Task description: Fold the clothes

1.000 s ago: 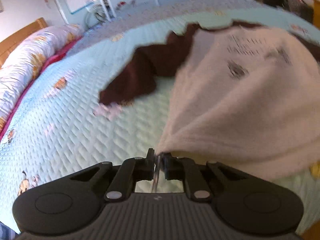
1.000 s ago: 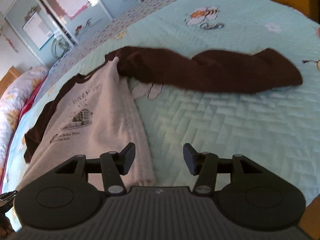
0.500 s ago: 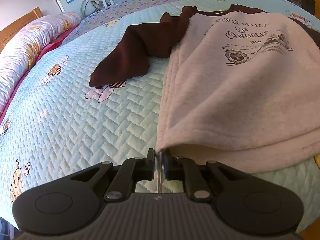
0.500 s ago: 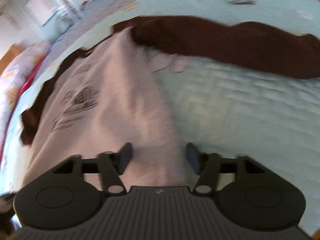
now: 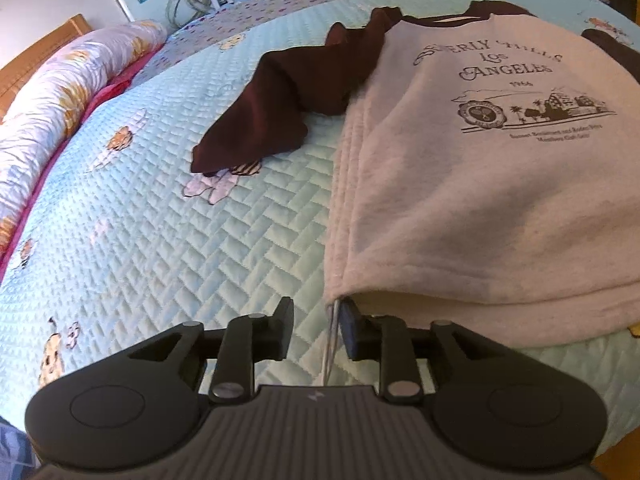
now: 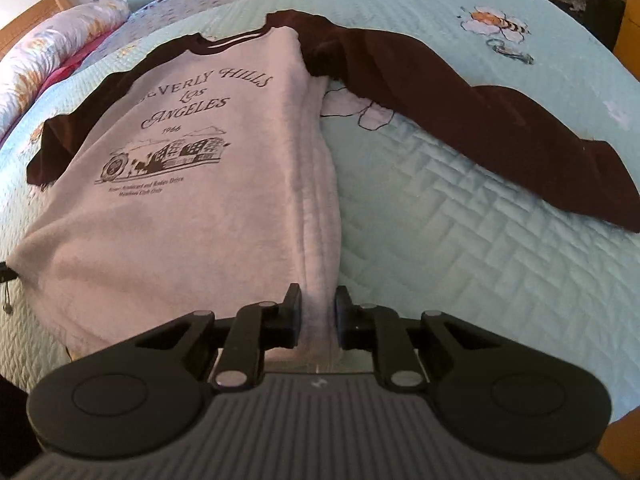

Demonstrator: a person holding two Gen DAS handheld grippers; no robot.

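Right wrist view takes in the bed [image 6: 460, 240], its pale blue quilt spread wide, and on it the shirt [image 6: 192, 184]: a cream body lying flat, print side up, collar at the far end, hem toward the grippers. Both brown sleeves are spread out, one sleeve [image 6: 500, 132] reaching far to the right, the other sleeve [image 5: 268, 116] rumpled to the left. A pillow [image 5: 52, 96] lines the far left edge.

The right gripper [image 6: 318, 310] has its jaws partly closed around the shirt's near right hem corner, cloth filling the gap; whether it is pinched tight I cannot tell. The left gripper [image 5: 316, 326] stands with jaws apart at the near left corner, the right finger at the hem edge, nothing held.

Risks, as I judge them: with only one corner gripped, a lift would drag the body askew and wrinkle it. The thick hem could slip from half-closed jaws. The left jaws could catch quilt with the hem.
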